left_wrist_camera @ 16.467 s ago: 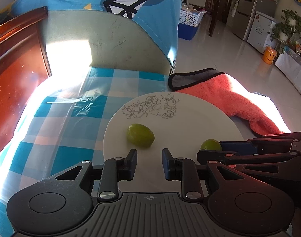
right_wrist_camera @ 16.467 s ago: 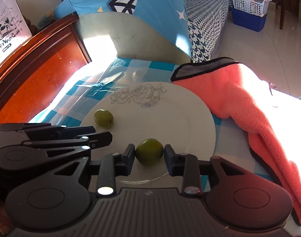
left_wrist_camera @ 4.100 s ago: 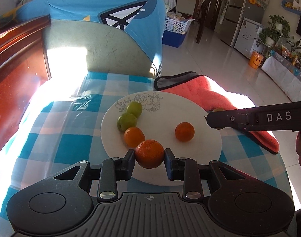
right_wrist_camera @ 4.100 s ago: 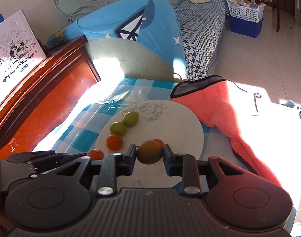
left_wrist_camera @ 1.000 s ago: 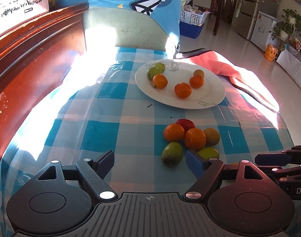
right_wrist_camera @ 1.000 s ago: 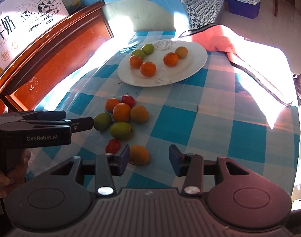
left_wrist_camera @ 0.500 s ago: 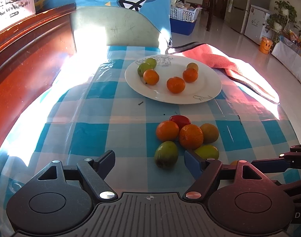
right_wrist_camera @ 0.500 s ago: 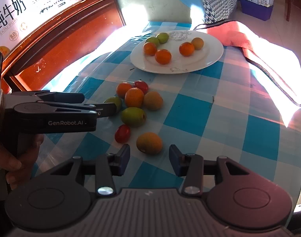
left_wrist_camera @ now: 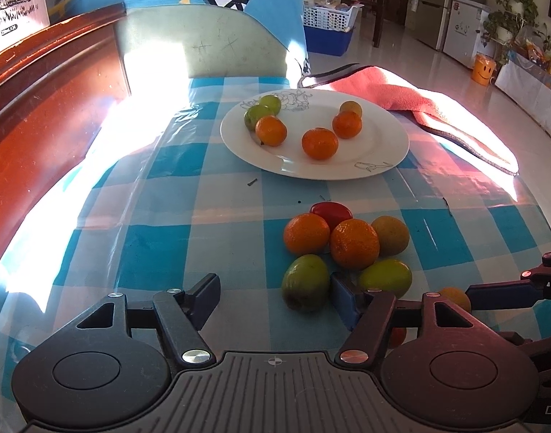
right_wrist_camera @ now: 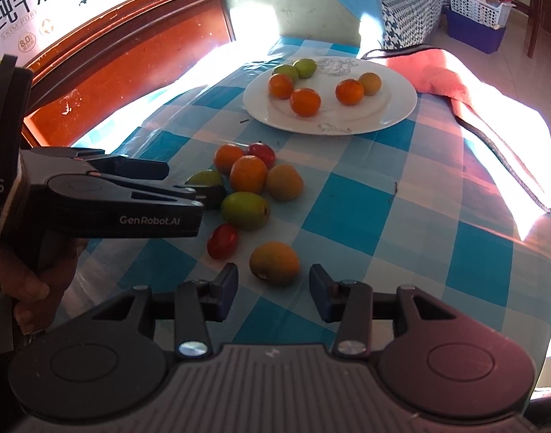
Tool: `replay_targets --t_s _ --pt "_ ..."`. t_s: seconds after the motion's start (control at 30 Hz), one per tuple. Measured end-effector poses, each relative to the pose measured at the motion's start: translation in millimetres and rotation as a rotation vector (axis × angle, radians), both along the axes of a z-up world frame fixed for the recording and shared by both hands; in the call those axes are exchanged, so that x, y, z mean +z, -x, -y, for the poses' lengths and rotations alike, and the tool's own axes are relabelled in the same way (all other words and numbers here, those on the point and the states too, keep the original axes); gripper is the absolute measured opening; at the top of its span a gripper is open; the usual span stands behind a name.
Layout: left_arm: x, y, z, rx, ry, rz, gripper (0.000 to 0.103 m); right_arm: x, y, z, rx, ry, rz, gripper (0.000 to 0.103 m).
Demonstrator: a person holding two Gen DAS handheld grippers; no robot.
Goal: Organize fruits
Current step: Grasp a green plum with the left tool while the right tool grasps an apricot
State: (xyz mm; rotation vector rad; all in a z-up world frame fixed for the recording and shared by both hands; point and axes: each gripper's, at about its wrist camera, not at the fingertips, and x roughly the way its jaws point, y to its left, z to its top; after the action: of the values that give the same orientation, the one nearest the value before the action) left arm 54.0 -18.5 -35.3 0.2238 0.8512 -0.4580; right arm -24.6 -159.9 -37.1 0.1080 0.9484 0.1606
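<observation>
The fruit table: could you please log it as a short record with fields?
plate: white plate holding six fruits, three orange, two green, one yellowish
cloth pile: eight loose fruits on the checked tablecloth
left tool: left tool open, green fruit by its right finger
right tool: right tool open, yellow-orange fruit just ahead of the gap
beside plate: pink towel

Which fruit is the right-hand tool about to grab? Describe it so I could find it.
Start at the white plate, then come down past the fruit cluster on the checked cloth. The yellow-orange fruit lies alone, nearest the right gripper, beside a small red tomato.
</observation>
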Motion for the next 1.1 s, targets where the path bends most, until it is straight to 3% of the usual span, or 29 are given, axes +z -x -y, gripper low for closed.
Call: replay_targets --t_s 0.1,0.37,0.57,1.1 --pt "-0.2 0.9 0.5 -0.013 0.007 0.003 0.056 -0.9 -0.6 -0.1 -0.003 0.006 -0.001 0.043" --pt "1.7 3.7 2.4 -0.045 0.028 0.012 0.025 -1.3 -1.5 0.6 -0.001 0.015 0.011 0.030" --pt "4.4 2.1 -1.7 -0.025 0.064 -0.006 0.024 0.3 -2.3 3.0 -0.015 0.008 0.016 0.030" --pt "28.2 -3.8 -9.3 0.034 0.145 0.045 0.024 23.8 -17.4 27.8 -0.094 -0.076 0.084 0.030"
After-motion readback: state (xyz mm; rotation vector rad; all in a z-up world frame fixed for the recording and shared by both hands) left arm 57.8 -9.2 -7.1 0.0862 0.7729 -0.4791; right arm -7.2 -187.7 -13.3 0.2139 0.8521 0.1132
